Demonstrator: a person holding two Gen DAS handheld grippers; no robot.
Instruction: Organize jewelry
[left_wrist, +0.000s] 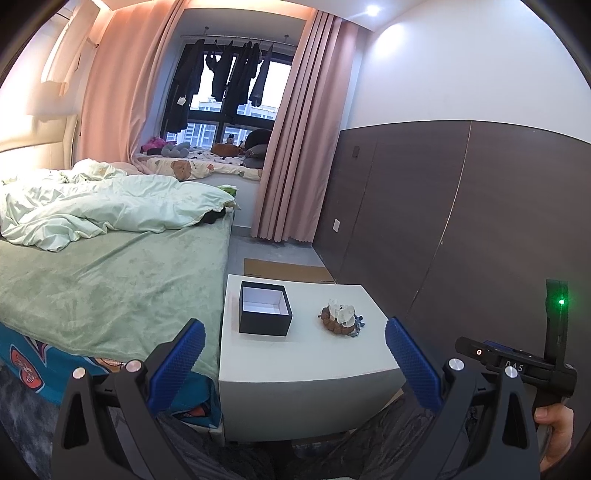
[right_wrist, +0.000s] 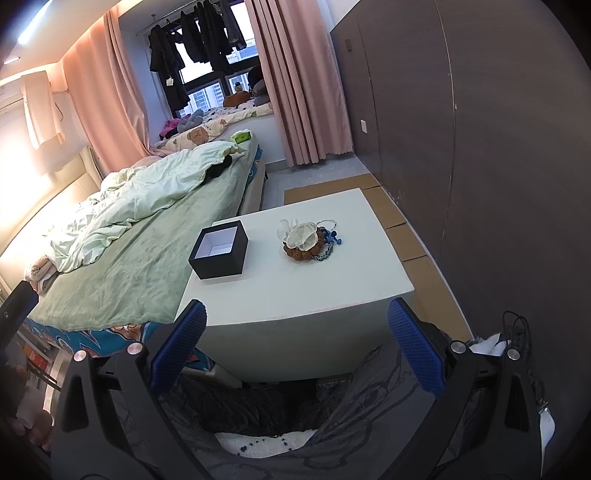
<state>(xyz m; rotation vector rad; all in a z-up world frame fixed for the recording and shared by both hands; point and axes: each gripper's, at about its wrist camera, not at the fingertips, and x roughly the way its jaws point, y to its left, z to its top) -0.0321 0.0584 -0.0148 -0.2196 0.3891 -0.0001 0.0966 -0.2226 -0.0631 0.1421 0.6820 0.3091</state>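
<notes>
A small white table (left_wrist: 306, 350) (right_wrist: 332, 288) stands beside the bed. On its left part sits an open black box (left_wrist: 265, 313) (right_wrist: 218, 254) with a white, empty inside. To the box's right lies a pile of jewelry (left_wrist: 341, 316) (right_wrist: 308, 240): a brown bead bracelet, pale translucent pieces on top, and a blue bead strand at its right. My left gripper (left_wrist: 295, 338) is held open short of the table's near edge, nothing between its blue pads. My right gripper (right_wrist: 297, 319) is open too, above the near edge, holding nothing.
A bed (left_wrist: 110, 273) with a green blanket and a rumpled duvet adjoins the table on the left. A dark panelled wall (left_wrist: 461, 221) runs along the right. Flat cardboard (right_wrist: 402, 229) lies on the floor behind and beside the table. A hand (left_wrist: 557, 428) grips the other tool at right.
</notes>
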